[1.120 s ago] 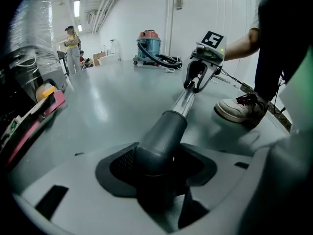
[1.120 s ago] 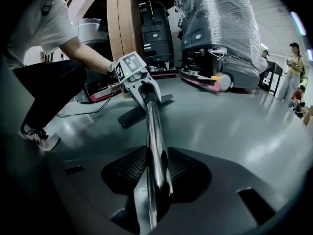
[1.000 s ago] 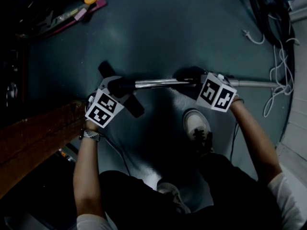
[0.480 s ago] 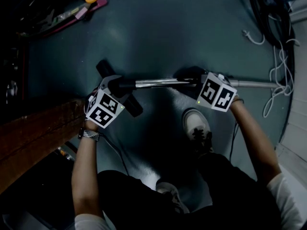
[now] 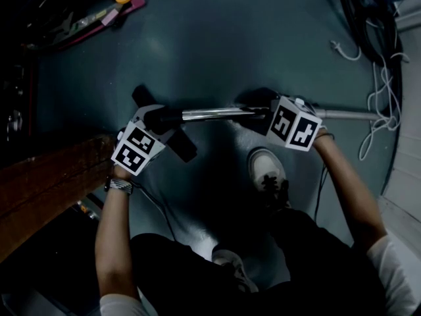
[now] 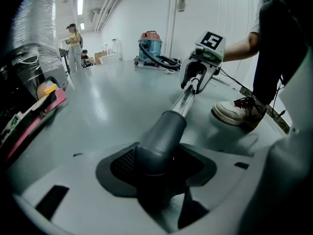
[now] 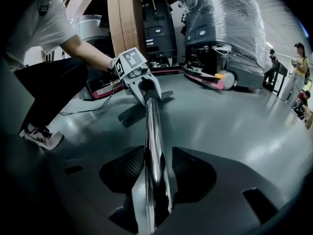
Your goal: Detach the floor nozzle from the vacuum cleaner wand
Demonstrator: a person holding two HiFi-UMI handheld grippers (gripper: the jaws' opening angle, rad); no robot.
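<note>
Left gripper view has the left claw clamped on the grey neck of the nozzle, a pad pressed to each side. From that neck the chrome wand runs away to the right claw, farther along the tube. Right gripper view shows that claw's jaws apart astride the wand. They have just been opening, so the tube lies between them unpinched. Head view puts the nozzle on the floor at the left, a dark bar across the wand's end, with the wand reaching right. Wand and neck are not yet parted. I judge this to be the setting of grips before the pull, the right claw re-seating its hold. Next it should close firmly on the tube. Any release catch, which I cannot make out, must be pressed, and then the claws should draw apart straight along the wand's line
</note>
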